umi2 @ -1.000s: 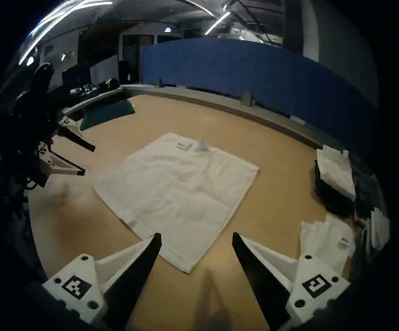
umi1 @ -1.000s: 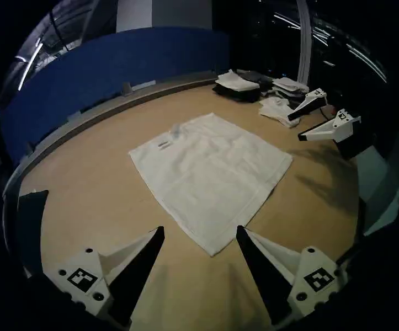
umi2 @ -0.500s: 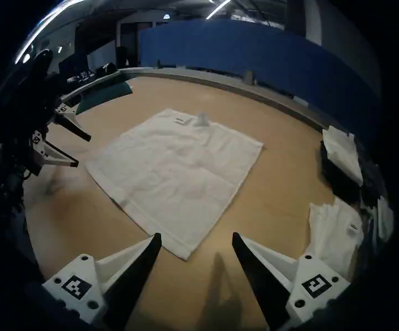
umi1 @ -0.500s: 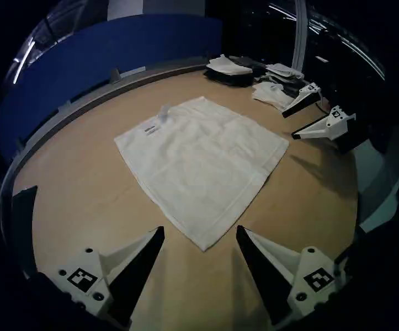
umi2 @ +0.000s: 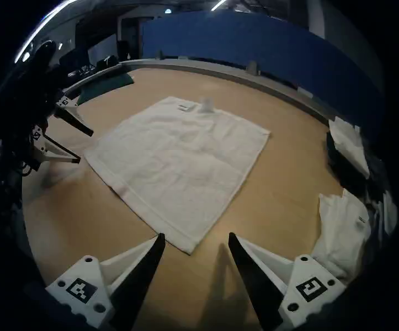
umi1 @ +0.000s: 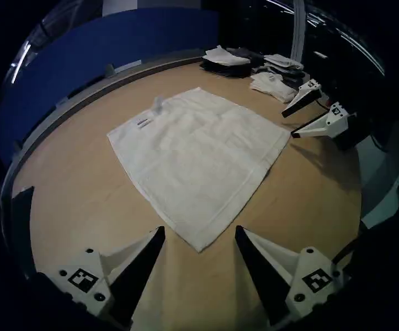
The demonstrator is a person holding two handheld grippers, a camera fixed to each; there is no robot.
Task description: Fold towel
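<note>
A white towel [umi1: 199,149] lies spread flat on the wooden table, with a small label at its far edge. In the left gripper view my left gripper [umi1: 199,243] hangs open just above the towel's near corner, with nothing between its fingers. In the right gripper view the same towel [umi2: 180,160] lies ahead, and my right gripper [umi2: 195,248] is open just short of its near corner. Each gripper appears in the other's view: the right one [umi1: 312,113] at the towel's right side, the left one [umi2: 61,132] at the towel's left side, held by a person in dark clothing.
Stacks of folded white and dark towels [umi1: 254,63] sit at the table's far right end, with a loose white pile [umi2: 342,231] near my right gripper. A blue partition [umi1: 89,60] runs behind the table. A dark green item [umi2: 102,88] lies at the far left.
Both grippers have moved down and forward toward the towel's near corners, so the towel looks larger and closer. The fingers stayed open and the towel has not moved.
</note>
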